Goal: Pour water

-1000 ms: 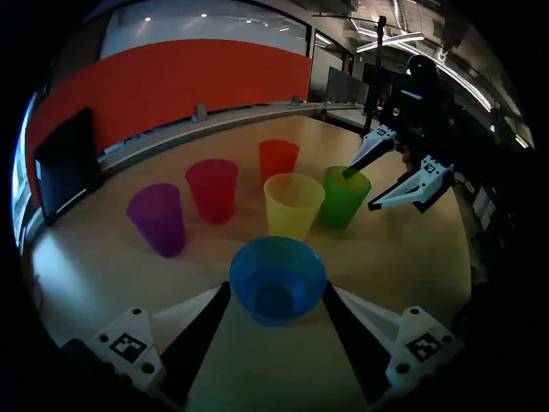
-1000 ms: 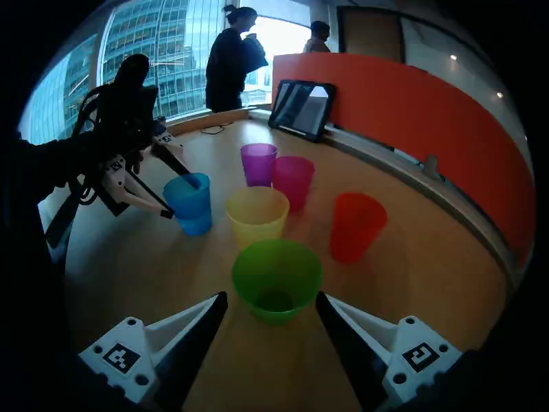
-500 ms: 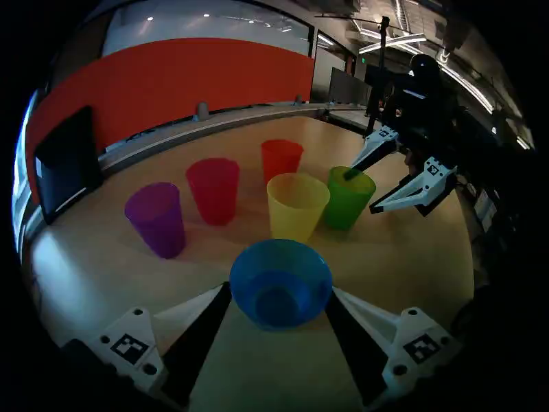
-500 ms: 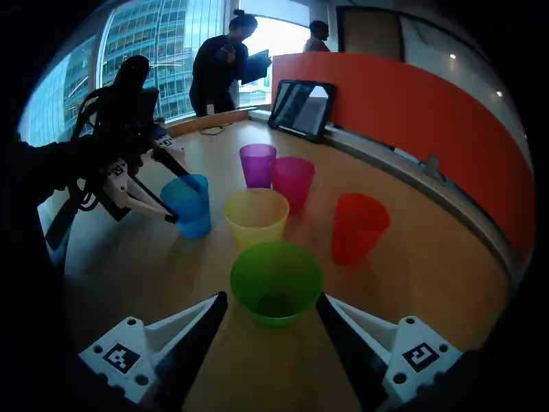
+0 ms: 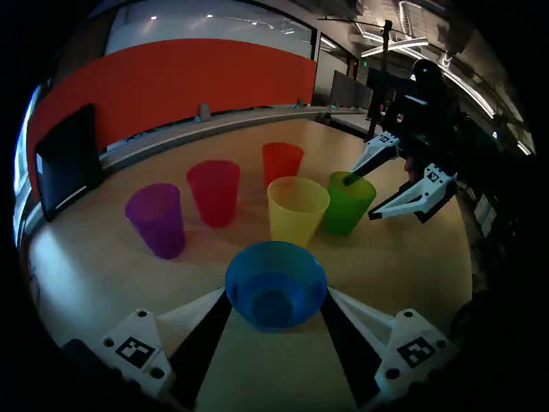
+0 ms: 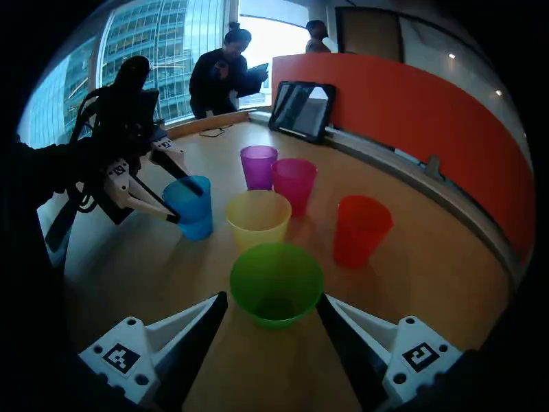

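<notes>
Compared with a second ago, the blue cup [image 5: 276,285] looks slightly larger and lower in the left gripper view. In the right gripper view, the person at the window [image 6: 221,77] has changed stance. The cups themselves stand where they stood.

In the left gripper view, from the left, a dark tablet [image 5: 65,161] leans against the orange wall [image 5: 171,79]. Next come a purple cup [image 5: 156,218] and a pink cup [image 5: 215,191], all on the wooden table [image 5: 89,275]. The blue cup stands upright in the foreground between the fingers of the left gripper [image 5: 276,293]. The fingers sit close along both its sides, but it is unclear whether they press on it. Behind it are a red cup [image 5: 281,161] and a yellow cup [image 5: 297,208], with a green cup [image 5: 348,201] just beside the yellow one. At the far right, the right gripper [image 5: 361,198] brackets the green cup.

In the right gripper view, the left gripper [image 6: 189,206] is at the left, with one finger at the blue cup's near side and the other running past its rim. The yellow cup is to its right, with the purple and pink cups behind. The green cup stands upright in the foreground between the right gripper's fingers [image 6: 199,329]. They flank it closely, but contact cannot be judged. The red cup stands apart on the right. It is also unclear whether either flanked cup holds water.
</notes>
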A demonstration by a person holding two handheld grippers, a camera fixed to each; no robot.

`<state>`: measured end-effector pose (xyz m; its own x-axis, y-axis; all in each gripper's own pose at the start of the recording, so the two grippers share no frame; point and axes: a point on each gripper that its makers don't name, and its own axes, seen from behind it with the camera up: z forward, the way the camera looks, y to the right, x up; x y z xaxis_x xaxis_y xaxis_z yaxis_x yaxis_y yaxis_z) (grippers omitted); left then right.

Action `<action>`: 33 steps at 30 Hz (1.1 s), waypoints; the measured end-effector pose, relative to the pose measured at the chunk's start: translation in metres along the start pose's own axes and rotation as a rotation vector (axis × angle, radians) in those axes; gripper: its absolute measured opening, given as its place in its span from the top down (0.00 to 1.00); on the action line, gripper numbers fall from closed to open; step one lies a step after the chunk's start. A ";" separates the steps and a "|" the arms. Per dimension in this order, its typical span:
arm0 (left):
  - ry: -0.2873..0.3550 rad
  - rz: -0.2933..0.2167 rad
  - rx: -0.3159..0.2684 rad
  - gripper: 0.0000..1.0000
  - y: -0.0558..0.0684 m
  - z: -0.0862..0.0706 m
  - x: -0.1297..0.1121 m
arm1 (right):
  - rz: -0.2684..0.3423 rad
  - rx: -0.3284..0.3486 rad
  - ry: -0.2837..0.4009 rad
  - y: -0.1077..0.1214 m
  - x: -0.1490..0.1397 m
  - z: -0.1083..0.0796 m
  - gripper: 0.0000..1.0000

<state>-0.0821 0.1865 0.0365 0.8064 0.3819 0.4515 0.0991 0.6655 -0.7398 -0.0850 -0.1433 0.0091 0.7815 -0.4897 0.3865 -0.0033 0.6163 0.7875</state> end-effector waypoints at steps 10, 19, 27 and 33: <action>0.002 0.003 0.008 0.14 -0.001 -0.002 0.000 | 0.019 -0.019 0.005 0.003 0.005 0.011 0.00; 0.020 -0.005 0.018 0.14 -0.003 -0.007 0.006 | 0.040 -0.033 0.020 0.004 0.010 0.015 0.09; 0.067 -0.003 0.031 0.13 -0.002 -0.021 0.022 | 0.043 -0.049 0.063 0.005 0.028 0.001 0.09; 0.123 0.009 0.055 0.13 0.001 -0.038 0.042 | 0.023 -0.057 0.118 -0.001 0.052 -0.016 0.09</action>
<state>-0.0260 0.1784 0.0354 0.8730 0.3083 0.3780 0.0625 0.6979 -0.7135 -0.0346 -0.1593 0.0203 0.8498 -0.4012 0.3418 0.0112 0.6621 0.7493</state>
